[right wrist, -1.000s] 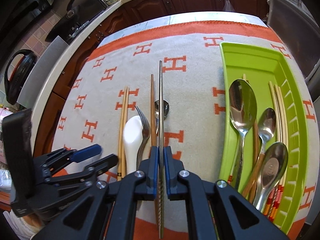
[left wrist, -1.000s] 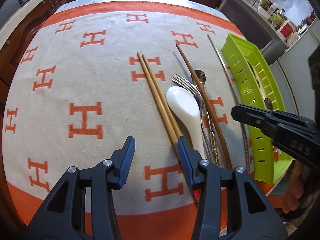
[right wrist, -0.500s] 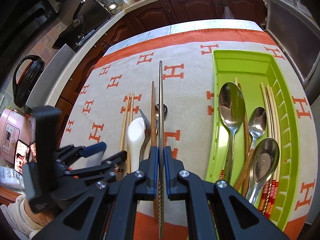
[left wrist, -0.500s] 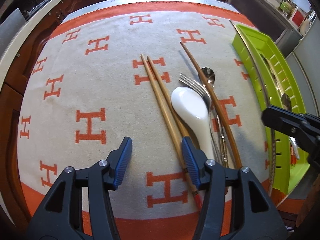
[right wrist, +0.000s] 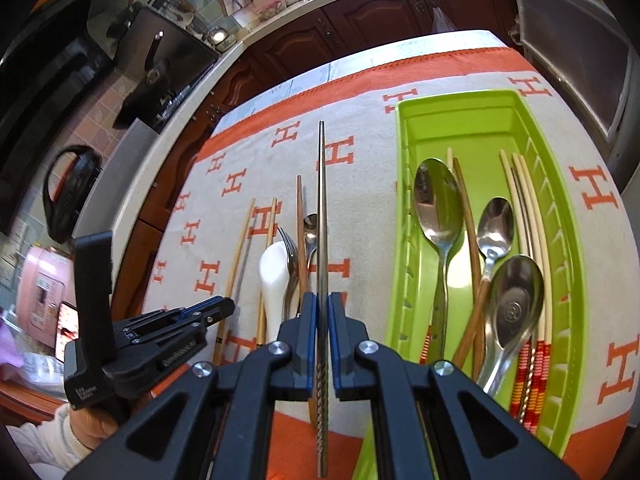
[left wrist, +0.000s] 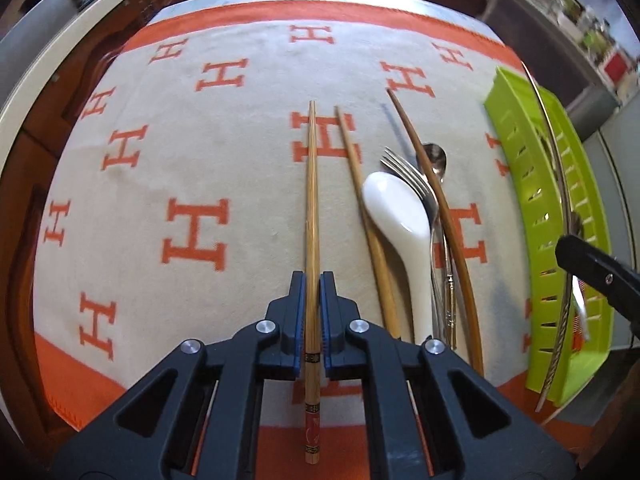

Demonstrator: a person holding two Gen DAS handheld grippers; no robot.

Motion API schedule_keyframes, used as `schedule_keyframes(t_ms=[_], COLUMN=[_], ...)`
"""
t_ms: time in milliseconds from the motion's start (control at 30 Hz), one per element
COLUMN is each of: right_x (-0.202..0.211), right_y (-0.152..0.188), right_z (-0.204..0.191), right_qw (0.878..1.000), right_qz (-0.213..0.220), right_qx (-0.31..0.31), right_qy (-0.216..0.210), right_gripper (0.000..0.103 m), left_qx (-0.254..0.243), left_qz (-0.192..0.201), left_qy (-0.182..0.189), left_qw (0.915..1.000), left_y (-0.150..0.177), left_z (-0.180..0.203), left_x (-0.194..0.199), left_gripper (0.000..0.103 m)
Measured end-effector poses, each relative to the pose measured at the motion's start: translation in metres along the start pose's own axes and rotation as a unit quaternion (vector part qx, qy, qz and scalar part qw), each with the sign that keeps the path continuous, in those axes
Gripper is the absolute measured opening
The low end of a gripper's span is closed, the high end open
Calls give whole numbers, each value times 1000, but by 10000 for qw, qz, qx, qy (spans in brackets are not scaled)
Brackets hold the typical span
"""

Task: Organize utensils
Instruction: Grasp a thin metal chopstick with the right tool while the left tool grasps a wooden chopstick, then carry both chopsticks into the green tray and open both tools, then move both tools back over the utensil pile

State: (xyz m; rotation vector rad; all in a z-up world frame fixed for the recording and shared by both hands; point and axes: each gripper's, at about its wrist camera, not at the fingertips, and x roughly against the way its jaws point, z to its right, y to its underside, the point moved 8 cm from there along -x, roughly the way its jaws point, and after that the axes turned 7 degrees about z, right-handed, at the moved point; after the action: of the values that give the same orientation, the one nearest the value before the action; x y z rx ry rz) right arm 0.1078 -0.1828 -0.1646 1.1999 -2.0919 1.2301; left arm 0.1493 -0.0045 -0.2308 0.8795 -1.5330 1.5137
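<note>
Two hand-held grippers, both clamped. Left hand-held gripper [left wrist: 313, 300] has its pads pressed on a bamboo chopstick [left wrist: 311, 200], which runs toward 12 o'clock in the left wrist view, its red-patterned end sticking out behind the jaws. Right hand-held gripper [right wrist: 323, 320] is clamped on a metal chopstick [right wrist: 322, 216], also pointing to 12 o'clock in its own view, the twisted end behind the jaws.

Loose utensils lie on the H-print cloth [left wrist: 192, 160] over the bench, at 3 o'clock of the held bamboo stick: second bamboo chopstick [left wrist: 360, 200], just beside it a white spoon [left wrist: 400, 224], then fork [left wrist: 408, 176], small metal spoon [left wrist: 434, 158] and brown chopstick [left wrist: 436, 200], these last overlapping.

Green tray [right wrist: 412, 128] sits at 3 o'clock of the right hand-held gripper, holding a big spoon [right wrist: 434, 204], two smaller spoons and several chopsticks.

A person's hand [right wrist: 90, 426] with a pale cuff holds the left tool at 8 o'clock in the right view.
</note>
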Motion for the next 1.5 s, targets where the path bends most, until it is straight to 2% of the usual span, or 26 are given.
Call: schedule_keyframes(t_ms=[133, 233, 367, 500, 633, 700, 900, 967, 1100, 1133, 1300, 1500], right_x=[18, 34, 41, 45, 39, 36, 37, 39, 42, 43, 46, 47], right_y=[-9, -19, -25, -25, -22, -21, -20, -20, -19, -18, -17, -14], right_z=[8, 21, 44, 68, 87, 94, 101, 101, 97, 95, 83, 51], right_qw=[9998, 9992, 9969, 9933, 9904, 9893, 9886, 9889, 9896, 9897, 9912, 9947], right_qz=[139, 261, 285, 253, 140, 93, 121, 155, 202, 213, 244, 249], right_qx=[-151, -172, -221, -248, -347, -394, -550, -556, -563, -556, -511, -238], right_qy=[14, 255, 704, 1102, 1331, 1401, 1395, 1371, 1306, 1298, 1198, 970], right_gripper=[6, 6, 6, 6, 6, 6, 7, 7, 7, 7, 7, 7], left_qx=[140, 141, -222, -427, -556, -504, -589, -745, -795, -796, -829, -722], left_qz=[186, 220, 370, 136, 100, -57, -235, -170, -46, 10, 198, 601], left_qy=[275, 720, 1257, 1812, 1997, 2080, 1890, 1765, 1705, 1683, 1477, 1007], left_qw=[9994, 9971, 9911, 9824, 9782, 9768, 9799, 9813, 9821, 9825, 9853, 9905], left_y=[-10, -19, -37, -45, -53, -54, -48, -47, -46, -46, -49, -56], left_z=[2, 23, 78, 135, 177, 193, 205, 203, 194, 189, 162, 109], left_x=[28, 48, 70, 71, 65, 56, 32, 32, 39, 43, 59, 84], left_gripper=[4, 4, 4, 4, 5, 5, 5, 10, 43, 45, 45, 45])
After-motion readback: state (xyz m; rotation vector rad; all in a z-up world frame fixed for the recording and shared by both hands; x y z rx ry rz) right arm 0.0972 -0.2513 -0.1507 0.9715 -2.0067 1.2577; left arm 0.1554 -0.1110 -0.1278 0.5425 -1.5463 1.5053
